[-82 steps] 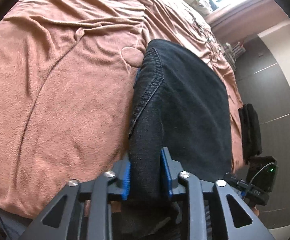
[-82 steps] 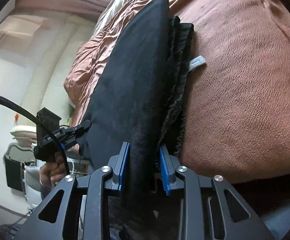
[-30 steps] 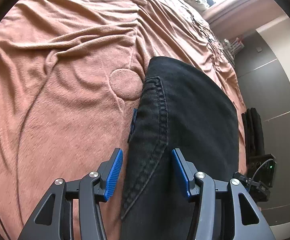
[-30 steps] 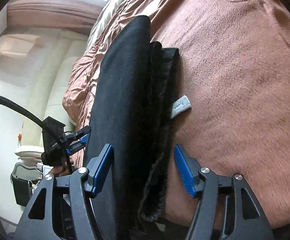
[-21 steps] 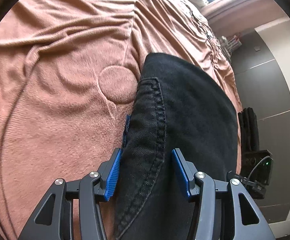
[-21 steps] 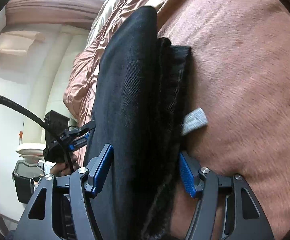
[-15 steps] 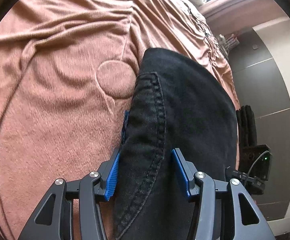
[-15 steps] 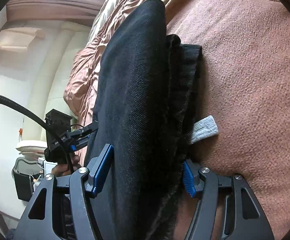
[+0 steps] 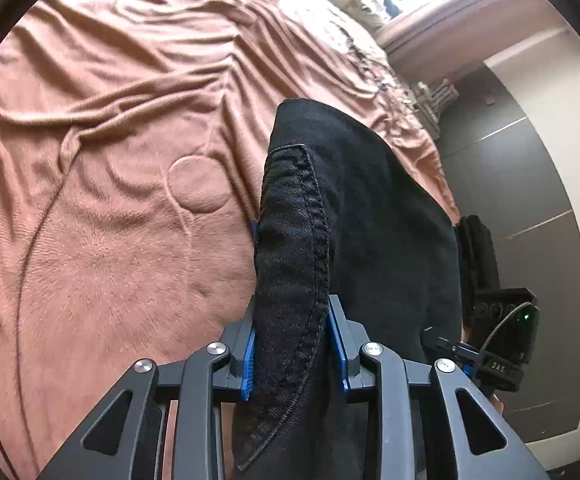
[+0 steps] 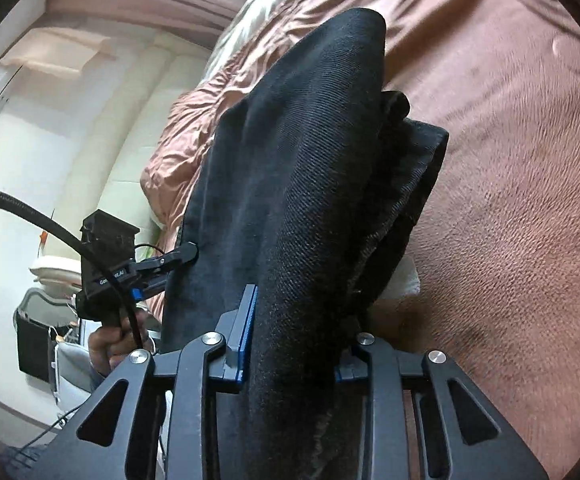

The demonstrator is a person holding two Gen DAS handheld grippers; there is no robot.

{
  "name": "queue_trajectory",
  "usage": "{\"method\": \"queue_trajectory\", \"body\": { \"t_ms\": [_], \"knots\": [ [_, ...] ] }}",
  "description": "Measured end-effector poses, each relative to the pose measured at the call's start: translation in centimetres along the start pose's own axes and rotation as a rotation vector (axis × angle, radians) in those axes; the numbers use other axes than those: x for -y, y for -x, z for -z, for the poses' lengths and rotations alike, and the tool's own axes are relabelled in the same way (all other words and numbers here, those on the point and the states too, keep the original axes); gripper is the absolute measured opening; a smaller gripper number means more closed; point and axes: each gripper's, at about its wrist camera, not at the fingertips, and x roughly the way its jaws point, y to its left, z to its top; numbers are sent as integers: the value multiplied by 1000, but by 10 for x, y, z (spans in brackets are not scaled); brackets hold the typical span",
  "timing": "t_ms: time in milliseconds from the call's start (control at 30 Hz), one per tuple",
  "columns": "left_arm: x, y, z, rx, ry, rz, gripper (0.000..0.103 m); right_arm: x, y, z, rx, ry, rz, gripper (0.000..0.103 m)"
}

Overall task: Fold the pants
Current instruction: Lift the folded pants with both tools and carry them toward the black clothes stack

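**Both grippers closing on the near edge of the pants**

The left gripper (image 9: pixel 294 344) has its jaws closing, blue pads pressed on the stitched, seamed edge of the black pants (image 9: pixel 369 220). The right gripper (image 10: pixel 290 344) closes likewise, its pads squeezing a thick bunch of layered cloth at the other near corner. The partly folded pants lie on the brown blanket (image 9: pixel 110 220), stretching away from both tools toward the far side of the bed. Each hand holds one near corner, neither nearer than the other, so the next fold likely carries this edge forward along the garment's length.
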Motion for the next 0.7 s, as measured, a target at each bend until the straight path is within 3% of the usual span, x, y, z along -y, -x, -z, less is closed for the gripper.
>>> {"method": "queue_trajectory", "body": {
  "t_ms": [700],
  "knots": [
    [72,73,40,145,-123,79,32,-71,78,54,117,188,70,26]
  ]
}}
